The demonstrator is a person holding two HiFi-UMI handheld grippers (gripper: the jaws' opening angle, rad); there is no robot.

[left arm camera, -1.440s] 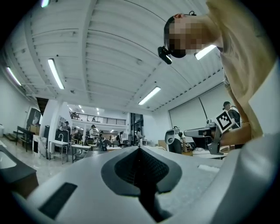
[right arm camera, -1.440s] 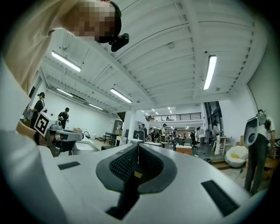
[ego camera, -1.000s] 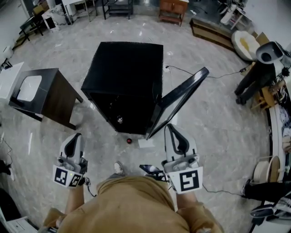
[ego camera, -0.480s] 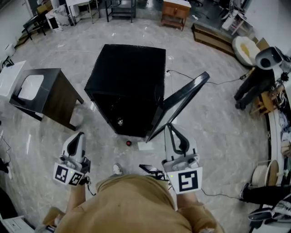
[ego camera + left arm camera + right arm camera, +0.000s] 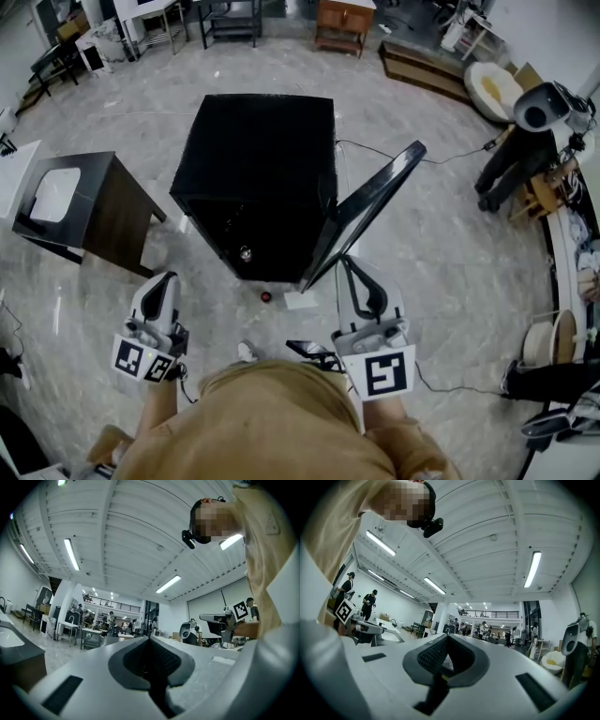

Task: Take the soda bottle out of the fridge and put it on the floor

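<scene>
A black mini fridge (image 5: 258,159) stands on the marble floor with its door (image 5: 367,211) swung open to the right. Low in its dark inside a small shiny round thing (image 5: 246,252) shows; whether it is the soda bottle I cannot tell. My left gripper (image 5: 165,278) is shut and empty, held in front of the fridge at its left. My right gripper (image 5: 349,262) is shut and empty too, just below the door's lower edge. In the left gripper view the left gripper (image 5: 149,638) points up toward the ceiling, as does the right gripper (image 5: 447,636) in its own view.
A dark side table (image 5: 80,202) with a white inset stands left of the fridge. A small red thing (image 5: 266,296) and a white slip (image 5: 302,299) lie on the floor before the fridge. A cable (image 5: 412,156) runs right toward a black stand (image 5: 516,150).
The head view has shifted slightly. Both grippers stay shut in about the same place in front of the fridge.
</scene>
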